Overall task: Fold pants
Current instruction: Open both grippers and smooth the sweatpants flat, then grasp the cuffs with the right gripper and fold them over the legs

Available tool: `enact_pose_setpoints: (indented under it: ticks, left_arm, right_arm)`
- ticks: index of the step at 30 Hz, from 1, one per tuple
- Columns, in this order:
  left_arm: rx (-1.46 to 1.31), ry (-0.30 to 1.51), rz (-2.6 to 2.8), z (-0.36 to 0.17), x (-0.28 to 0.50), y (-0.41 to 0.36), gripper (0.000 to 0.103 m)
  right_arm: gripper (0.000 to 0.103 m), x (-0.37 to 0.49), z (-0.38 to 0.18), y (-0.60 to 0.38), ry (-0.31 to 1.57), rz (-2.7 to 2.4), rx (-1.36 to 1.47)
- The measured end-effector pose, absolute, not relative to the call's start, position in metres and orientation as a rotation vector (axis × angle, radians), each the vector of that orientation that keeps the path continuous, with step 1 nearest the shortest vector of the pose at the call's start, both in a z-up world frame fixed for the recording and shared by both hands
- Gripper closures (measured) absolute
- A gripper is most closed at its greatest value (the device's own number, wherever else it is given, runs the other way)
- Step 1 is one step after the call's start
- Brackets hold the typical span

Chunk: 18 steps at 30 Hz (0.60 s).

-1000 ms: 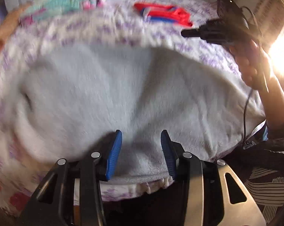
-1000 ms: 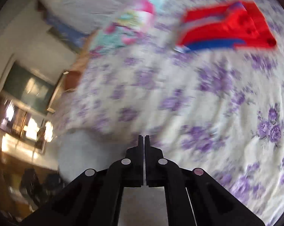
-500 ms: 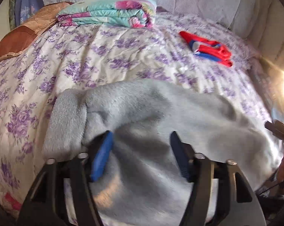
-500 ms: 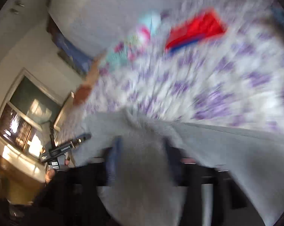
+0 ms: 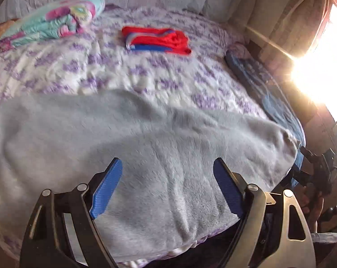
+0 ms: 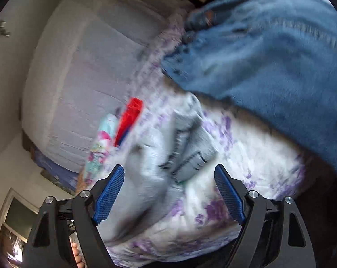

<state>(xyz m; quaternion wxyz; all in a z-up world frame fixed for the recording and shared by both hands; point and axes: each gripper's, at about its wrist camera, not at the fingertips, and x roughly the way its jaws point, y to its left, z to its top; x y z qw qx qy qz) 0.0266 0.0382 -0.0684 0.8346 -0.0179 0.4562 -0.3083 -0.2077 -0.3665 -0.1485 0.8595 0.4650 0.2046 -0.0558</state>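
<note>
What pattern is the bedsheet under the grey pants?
White bedsheet with purple flowers, clearest in the left wrist view.

daylight pours in from a window (image 5: 320, 71) on the right, blown out to white, throwing streaks of flare over the curtain (image 5: 277, 22). the bed (image 5: 168, 76) is bright yet smeared with motion blur. the right wrist view is blurrier, the jeans (image 6: 268, 62) streaked. both views bulge fisheye-style, with dark corners. soft shadow lies in the grey pants (image 5: 123, 147).

Left wrist view: close above fluffy grey pants (image 5: 132, 147), facing across floral bed. Right wrist view: tilted, near bed edge. Shared: red folded garment (image 5: 156, 40) (image 6: 129, 120).
</note>
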Motion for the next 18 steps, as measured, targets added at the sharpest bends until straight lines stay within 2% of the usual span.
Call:
enact_pose_setpoints:
  ticks: [2,4,5,6,9,12,15,18]
  left_arm:
    - [-0.038,0.993,-0.639,-0.083,0.029,0.035,0.022]
    - [-0.048,1.011,-0.620,-0.094,0.033,0.041,0.022]
    - [-0.064,1.012,-0.621,-0.097,0.034,0.046,0.022]
    - [-0.076,1.009,-0.621,-0.097,0.035,0.050,0.022]
    - [-0.087,1.001,-0.608,-0.090,0.034,0.061,0.022]
    - [-0.121,0.972,-0.587,-0.078,0.033,0.082,0.022]
    - [-0.167,0.934,-0.557,-0.065,0.031,0.106,0.022]
    - [-0.196,0.886,-0.497,-0.055,0.027,0.131,0.020]
  right_arm:
    - [0.019,-0.198,-0.153,-0.364,0.400,-0.118,0.971]
    - [0.041,-0.189,-0.152,-0.365,0.386,-0.131,0.921]
    - [0.070,-0.184,-0.151,-0.368,0.379,-0.111,0.923]
    - [0.079,-0.179,-0.152,-0.370,0.365,-0.062,0.926]
    - [0.082,-0.183,-0.132,-0.365,0.318,-0.059,0.854]
    - [0.082,-0.178,-0.076,-0.329,0.281,-0.032,0.663]
    - [0.082,-0.145,-0.020,-0.256,0.329,0.044,0.378]
    - [0.081,-0.094,-0.013,-0.150,0.457,0.137,0.052]
